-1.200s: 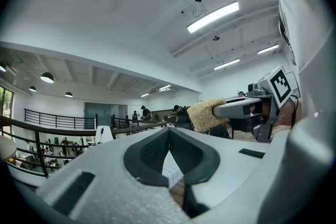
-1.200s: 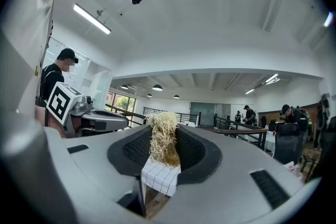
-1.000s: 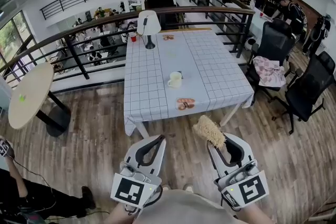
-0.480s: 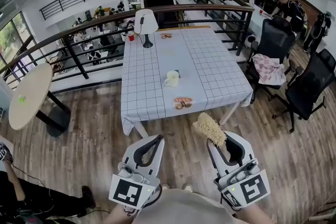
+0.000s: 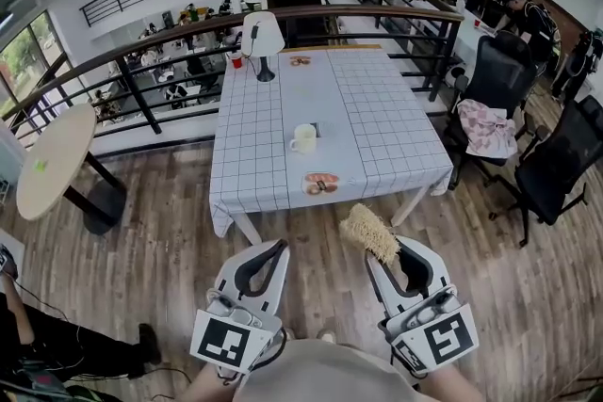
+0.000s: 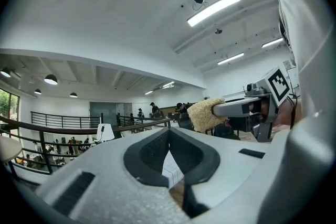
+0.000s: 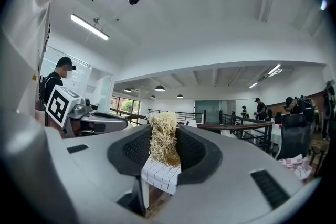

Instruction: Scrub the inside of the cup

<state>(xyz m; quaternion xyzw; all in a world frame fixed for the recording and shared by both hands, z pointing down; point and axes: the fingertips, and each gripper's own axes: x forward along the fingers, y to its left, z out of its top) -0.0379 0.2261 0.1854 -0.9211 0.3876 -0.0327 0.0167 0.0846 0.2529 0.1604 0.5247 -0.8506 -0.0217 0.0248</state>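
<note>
A white cup [image 5: 303,138] stands near the middle of the table with the grid cloth [image 5: 377,122], well ahead of both grippers. My right gripper [image 5: 384,248] is shut on a tan fibrous scrubber [image 5: 369,233], which sticks up from between its jaws [image 7: 163,136]. My left gripper [image 5: 279,247] is low at the left, jaws shut and nothing between them [image 6: 168,132]. Both hang over the wooden floor, short of the table's near edge. The left gripper view also catches the scrubber [image 6: 202,114].
A white lamp [image 5: 261,35] stands at the table's far left. A small printed patch [image 5: 321,184] lies near the front edge. A round table [image 5: 55,160] is at the left and black office chairs [image 5: 556,169] at the right. A railing [image 5: 141,99] runs behind.
The head view has drifted a little, so the table and cup sit slightly further left. Both grippers keep their pose, and the scrubber stays held.
</note>
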